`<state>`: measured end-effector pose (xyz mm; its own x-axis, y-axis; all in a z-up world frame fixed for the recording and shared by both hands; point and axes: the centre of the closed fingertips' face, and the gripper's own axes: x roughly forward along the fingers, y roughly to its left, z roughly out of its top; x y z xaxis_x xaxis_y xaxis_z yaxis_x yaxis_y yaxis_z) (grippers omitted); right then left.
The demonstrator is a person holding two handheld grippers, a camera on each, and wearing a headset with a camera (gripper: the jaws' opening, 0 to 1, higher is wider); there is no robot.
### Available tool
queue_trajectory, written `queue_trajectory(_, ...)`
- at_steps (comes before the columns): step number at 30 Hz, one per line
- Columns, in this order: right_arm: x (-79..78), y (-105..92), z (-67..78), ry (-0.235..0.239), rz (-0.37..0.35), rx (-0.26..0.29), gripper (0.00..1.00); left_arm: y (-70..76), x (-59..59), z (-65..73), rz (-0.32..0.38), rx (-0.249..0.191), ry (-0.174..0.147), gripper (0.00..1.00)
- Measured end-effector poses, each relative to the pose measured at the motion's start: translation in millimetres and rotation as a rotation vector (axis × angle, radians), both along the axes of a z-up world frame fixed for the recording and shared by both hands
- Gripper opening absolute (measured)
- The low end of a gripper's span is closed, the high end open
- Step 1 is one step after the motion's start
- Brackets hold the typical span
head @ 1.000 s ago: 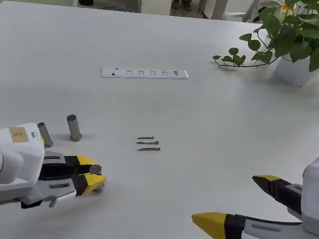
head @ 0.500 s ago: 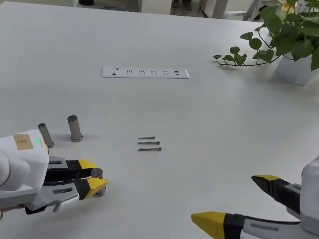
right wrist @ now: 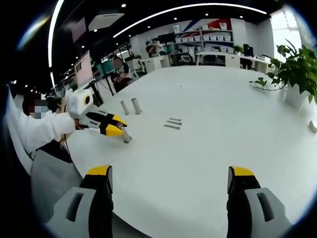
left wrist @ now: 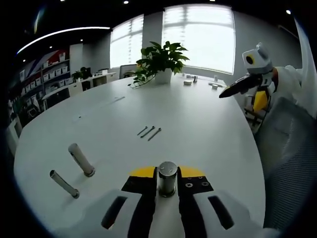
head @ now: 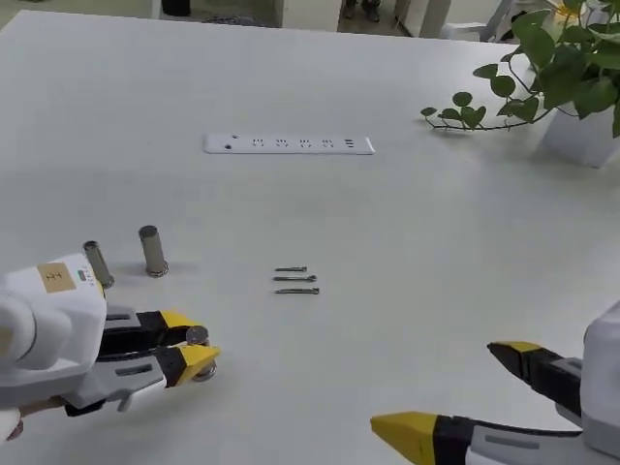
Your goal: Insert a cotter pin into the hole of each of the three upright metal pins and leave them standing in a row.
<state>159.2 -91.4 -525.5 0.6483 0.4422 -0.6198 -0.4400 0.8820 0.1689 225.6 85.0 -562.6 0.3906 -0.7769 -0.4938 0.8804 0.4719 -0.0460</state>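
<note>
The table (head: 407,242) is plain white, metal pins (head: 152,250) grey, left gripper (head: 201,344) and right gripper (head: 433,386) black with yellow tips.

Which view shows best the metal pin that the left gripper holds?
The left gripper view: the metal pin stands upright, large, between the jaws of the left gripper, shut on it. The head view shows its top by the yellow tips; the right gripper view shows it small, far off.

left hand-held gripper (head: 204,345) clamps an upright metal pin (head: 198,337).
</note>
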Motion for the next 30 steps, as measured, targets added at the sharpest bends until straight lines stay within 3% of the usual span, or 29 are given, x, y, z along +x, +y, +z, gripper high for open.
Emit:
queue_trajectory(4, -0.5, 0.0, 0.8, -0.006, -0.002, 0.004, 0.95, 3.8, -0.6, 5.4, 0.009, -0.002, -0.006, 0.32)
queue_trajectory(8, -2.3, -0.3, 0.6, -0.008, -0.003, 0.005, 0.95, 12.3, -7.2, 11.2, 0.022, -0.009, 0.005, 0.41)
queue_trajectory(10, -3.1, -0.7, 0.2, -0.008, -0.005, 0.006, 0.95, 16.6, -11.4, 15.1, 0.043, -0.031, 0.030, 0.48)
queue_trajectory(15, -4.7, -0.6, -1.3, -0.006, -0.001, 0.006, 0.94, 25.8, -24.5, 25.9, 0.049, -0.078, 0.045, 0.65)
queue_trajectory(18, -5.2, 0.0, -1.3, -0.008, 0.001, 0.007, 0.94, 33.3, -29.7, 28.2, 0.068, -0.076, 0.050, 0.75)
queue_trajectory(20, -4.9, 0.8, -1.0, -0.010, 0.004, 0.007, 0.94, 38.7, -33.8, 27.7, 0.092, -0.070, 0.072, 0.82)
queue_trajectory(22, -4.9, 2.3, -0.7, -0.011, 0.010, 0.007, 0.94, 42.4, -38.8, 27.0, 0.096, -0.050, 0.065, 0.90)
queue_trajectory(26, -5.0, 5.1, -0.7, -0.013, 0.019, 0.009, 0.94, 46.4, -46.1, 26.6, 0.127, -0.075, 0.088, 0.98)
queue_trajectory(30, -5.7, 8.6, -1.9, -0.012, 0.032, 0.011, 0.94, 48.5, -51.3, 26.1, 0.172, -0.110, 0.110, 0.99)
